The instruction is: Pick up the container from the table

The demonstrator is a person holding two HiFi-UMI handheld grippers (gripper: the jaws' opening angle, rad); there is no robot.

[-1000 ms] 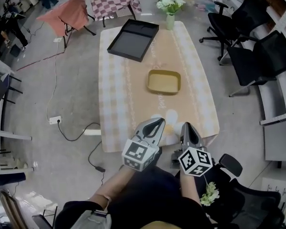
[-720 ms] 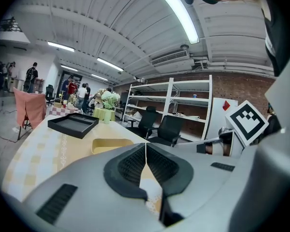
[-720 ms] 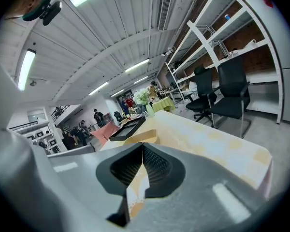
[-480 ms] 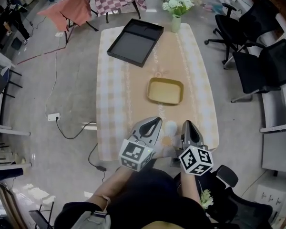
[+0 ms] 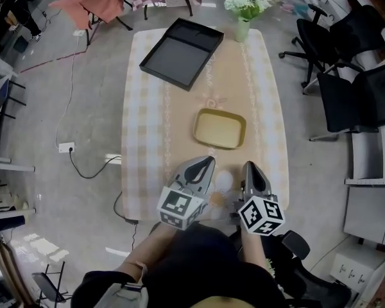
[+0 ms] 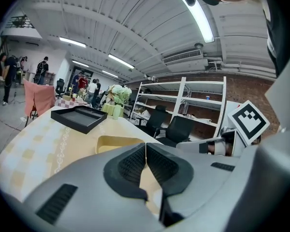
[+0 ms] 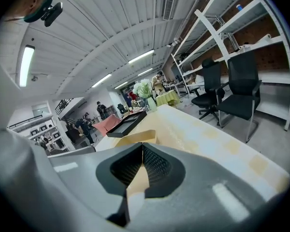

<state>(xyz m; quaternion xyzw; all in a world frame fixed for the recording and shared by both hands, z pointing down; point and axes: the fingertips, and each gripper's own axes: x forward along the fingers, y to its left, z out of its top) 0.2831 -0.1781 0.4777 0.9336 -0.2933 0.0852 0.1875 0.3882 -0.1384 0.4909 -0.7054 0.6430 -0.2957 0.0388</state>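
The container (image 5: 220, 128), a shallow yellow-tan open dish, lies flat on the surface (image 5: 147, 120) at about mid-length, slightly toward the person's right. It rests rim-up, so its walls can be reached from above and from the near side. A black tray (image 5: 181, 52) lies toward the far left corner, and a vase (image 5: 243, 28) of flowers stands at the far end. Both are well apart from the container and are judged not to obstruct an approach.

The left hand-held gripper (image 5: 207, 163) and the right hand-held gripper (image 5: 250, 167) are held side by side over the near edge of the surface. Their tips point toward the container and slope slightly downward. Each has its jaws pressed fully together with nothing between the pads, and neither carries anything. This posture is judged to be an approach attitude, with both tools aimed at the target before a grasp is set up.

The container lies ahead of both tips, near but not touching, roughly centred between the two lines of aim. A small pale item (image 5: 223, 180) sits on the surface between the two tools; its identity cannot be determined. The jaws would have to part before either tool could take the container's near wall.
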